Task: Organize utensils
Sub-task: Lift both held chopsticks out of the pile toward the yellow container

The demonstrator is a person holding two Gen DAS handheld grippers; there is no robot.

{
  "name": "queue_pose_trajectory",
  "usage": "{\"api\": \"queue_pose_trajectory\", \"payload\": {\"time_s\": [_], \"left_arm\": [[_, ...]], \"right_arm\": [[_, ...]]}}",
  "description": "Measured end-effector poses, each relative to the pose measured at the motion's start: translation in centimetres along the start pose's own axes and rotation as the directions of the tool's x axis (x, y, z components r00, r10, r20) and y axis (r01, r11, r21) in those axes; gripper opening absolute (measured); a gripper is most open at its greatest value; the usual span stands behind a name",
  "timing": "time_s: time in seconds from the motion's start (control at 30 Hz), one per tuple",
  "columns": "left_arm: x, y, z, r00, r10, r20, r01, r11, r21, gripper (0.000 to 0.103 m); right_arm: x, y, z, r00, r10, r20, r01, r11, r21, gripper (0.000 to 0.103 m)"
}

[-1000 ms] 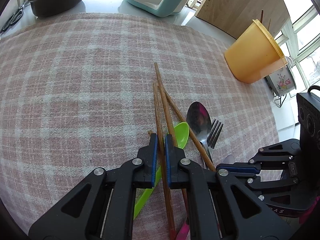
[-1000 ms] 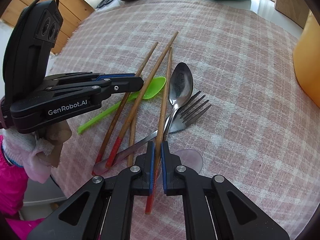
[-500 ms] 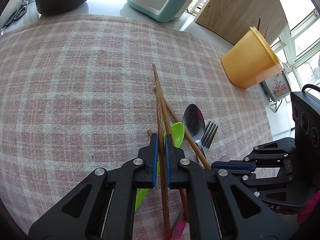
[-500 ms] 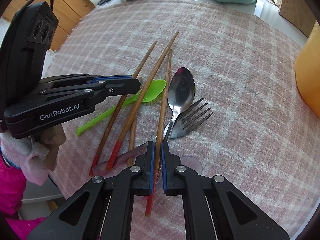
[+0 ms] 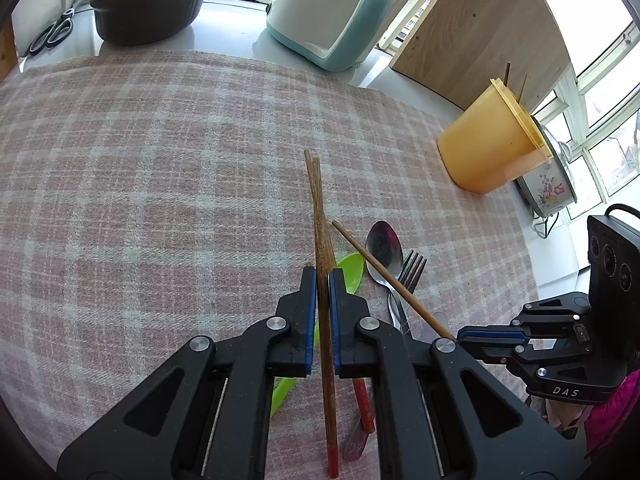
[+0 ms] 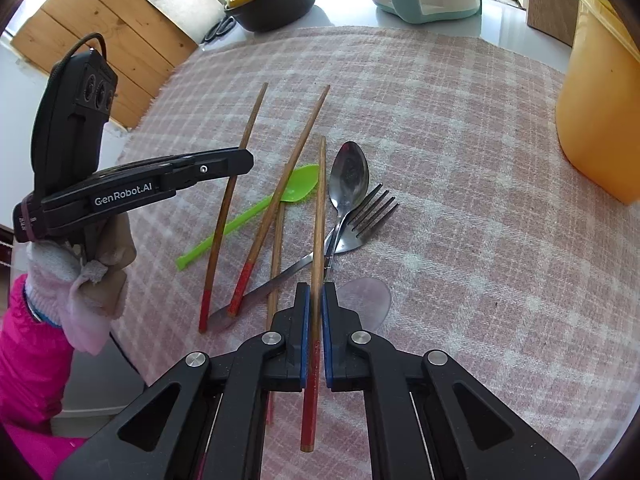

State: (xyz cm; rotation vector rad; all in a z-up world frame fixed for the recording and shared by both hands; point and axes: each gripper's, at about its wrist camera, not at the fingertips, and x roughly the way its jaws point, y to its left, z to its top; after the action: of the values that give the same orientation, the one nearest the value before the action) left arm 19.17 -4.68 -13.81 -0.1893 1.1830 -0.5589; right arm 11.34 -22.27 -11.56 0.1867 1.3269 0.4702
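From the left wrist view, the left hand-held gripper (image 5: 323, 276) has its blue pads closed on a red-tipped chopstick (image 5: 320, 216), which runs forward over the checked cloth (image 5: 160, 160) on the desk. A second chopstick lies so close along it that I cannot tell whether the jaws pinch one stick or two. To the right lie the green spoon (image 5: 351, 272), the metal spoon (image 5: 384, 244) and the fork (image 5: 412, 270), with another chopstick crossing them toward the right hand-held gripper (image 5: 460, 334). The orange cup (image 5: 488, 148) stands well apart at the far right, with two thin sticks poking out of it.

From the right wrist view, the right hand-held gripper (image 6: 316, 292) is likewise closed on its own chopstick (image 6: 319, 208), gripped above the red end, with its shaft pointing away over the pile. The left hand-held gripper (image 6: 240, 160) shows from the side, gripping a chopstick that hangs toward the cloth. Two more chopsticks, both spoons, the fork and a pale pink piece stay on the cloth.

The step in hand looks like collecting the chopsticks, one per gripper. Next, each stick needs lifting clear of the tangle without dragging the fork or spoons, then carrying to the orange cup and lowering it in end first.
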Motion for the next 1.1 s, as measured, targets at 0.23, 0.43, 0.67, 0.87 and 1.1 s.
{"api": "queue_pose_trajectory", "payload": {"time_s": [0.23,0.43,0.67,0.87,1.1], "left_arm": [[-0.2,0.2,-0.6,1.000,0.008,-0.003,-0.008,1.000,0.001,0.004],[-0.2,0.3,-1.0,1.000,0.006,-0.006,-0.006,1.000,-0.004,0.004],[-0.4,0.3,-1.2,1.000,0.002,-0.006,-0.002,1.000,-0.012,0.004],[-0.6,0.3,-1.2,1.000,-0.001,-0.003,0.001,1.000,-0.012,0.004],[-0.7,0.2,-1.2,1.000,-0.002,-0.003,0.002,1.000,-0.013,0.004]], "right_arm": [[1.0,0.4,-1.9,0.998,-0.025,-0.062,0.022,0.998,-0.051,0.004],[2.2,1.4,-2.0,0.991,-0.093,-0.101,0.080,0.990,-0.119,0.004],[3.2,2.3,0.7,0.987,-0.140,-0.076,0.128,0.982,-0.137,0.005],[4.3,1.8,2.2,0.982,-0.171,-0.085,0.160,0.980,-0.122,0.006],[4.6,1.4,2.7,0.986,-0.138,-0.089,0.128,0.986,-0.106,0.007]]}}
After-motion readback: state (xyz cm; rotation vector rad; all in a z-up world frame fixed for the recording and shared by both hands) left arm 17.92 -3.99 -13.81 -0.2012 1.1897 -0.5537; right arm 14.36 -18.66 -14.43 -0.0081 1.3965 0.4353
